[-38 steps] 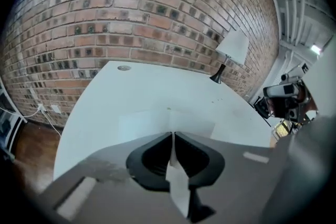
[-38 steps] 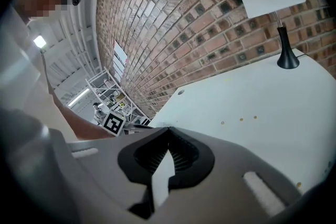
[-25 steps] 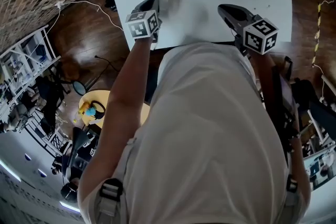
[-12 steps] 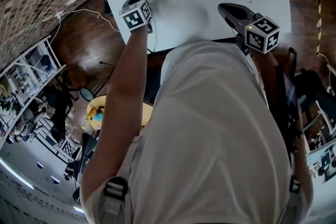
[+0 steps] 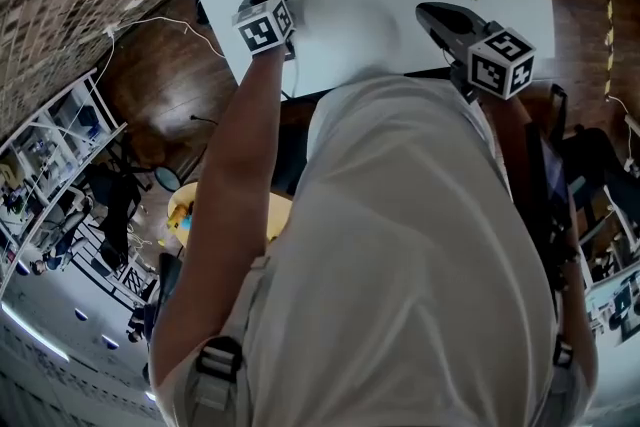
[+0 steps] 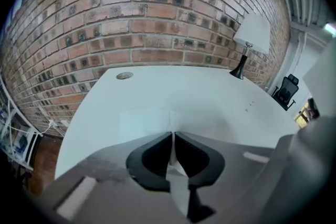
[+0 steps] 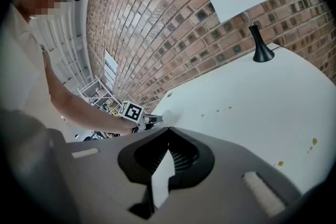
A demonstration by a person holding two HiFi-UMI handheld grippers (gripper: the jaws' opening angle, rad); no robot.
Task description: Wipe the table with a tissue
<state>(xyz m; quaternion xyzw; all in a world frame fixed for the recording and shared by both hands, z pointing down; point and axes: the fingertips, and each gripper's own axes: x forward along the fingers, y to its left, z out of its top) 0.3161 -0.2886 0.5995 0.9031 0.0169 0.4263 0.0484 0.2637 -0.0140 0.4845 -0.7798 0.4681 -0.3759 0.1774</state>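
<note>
place: lab | cues: brick wall (image 6: pixel 157 18), white table (image 6: pixel 210 99), lamp (image 6: pixel 253 34), equipment shelves (image 5: pixel 45 140)

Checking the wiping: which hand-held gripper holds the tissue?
The left hand-held gripper: its jaws pinch the white tissue. The right hand-held gripper is shut, with nothing between its jaws.

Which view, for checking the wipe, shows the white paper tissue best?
Left gripper view: the white paper tissue lies spread just beyond the left gripper pinching it. Head view shows a faint fold; right gripper view, a distant speck.
</note>
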